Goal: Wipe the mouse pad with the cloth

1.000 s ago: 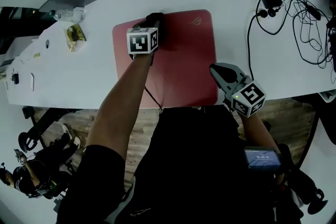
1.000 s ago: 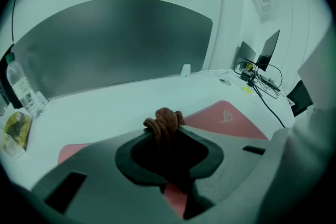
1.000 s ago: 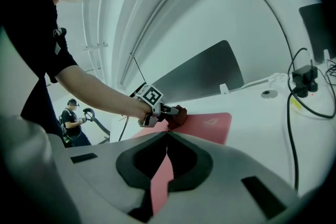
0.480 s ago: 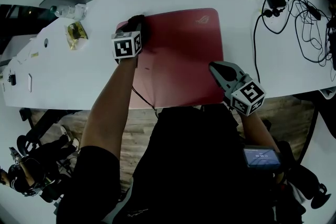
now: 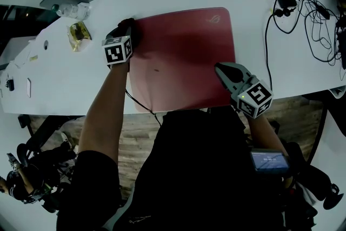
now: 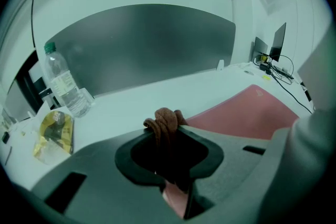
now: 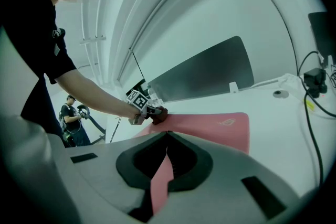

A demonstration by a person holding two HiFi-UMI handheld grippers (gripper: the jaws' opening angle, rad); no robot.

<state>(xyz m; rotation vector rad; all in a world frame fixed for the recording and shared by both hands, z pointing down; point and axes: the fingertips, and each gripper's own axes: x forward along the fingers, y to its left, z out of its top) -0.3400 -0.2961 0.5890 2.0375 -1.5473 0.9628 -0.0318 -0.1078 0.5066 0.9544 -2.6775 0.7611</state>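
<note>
So, mouse pad (image 5: 184,57): red, lying flat on the white worktop (image 5: 270,78), just in front of the person.
Cloth (image 6: 164,122): brown and bunched, at the pad's far left corner, apparently touching it.
Left gripper (image 5: 128,30): jaws clenched on the cloth, holding it down at that corner.
Right gripper (image 5: 223,70): jaws closed tip to tip with nothing between them, tips over the pad's near right edge, probably pinning it.
Step in hand: likely a wiping stroke at the left margin.
Doing it well: press evenly, overlap each pass across the pad, hold the grip firm so the cloth does not slip out, and steady the pad so it cannot slide.
Around: bottle (image 6: 63,84) and yellow packet (image 6: 52,134) left of the pad; cables (image 5: 319,13) well apart on the right.
</note>
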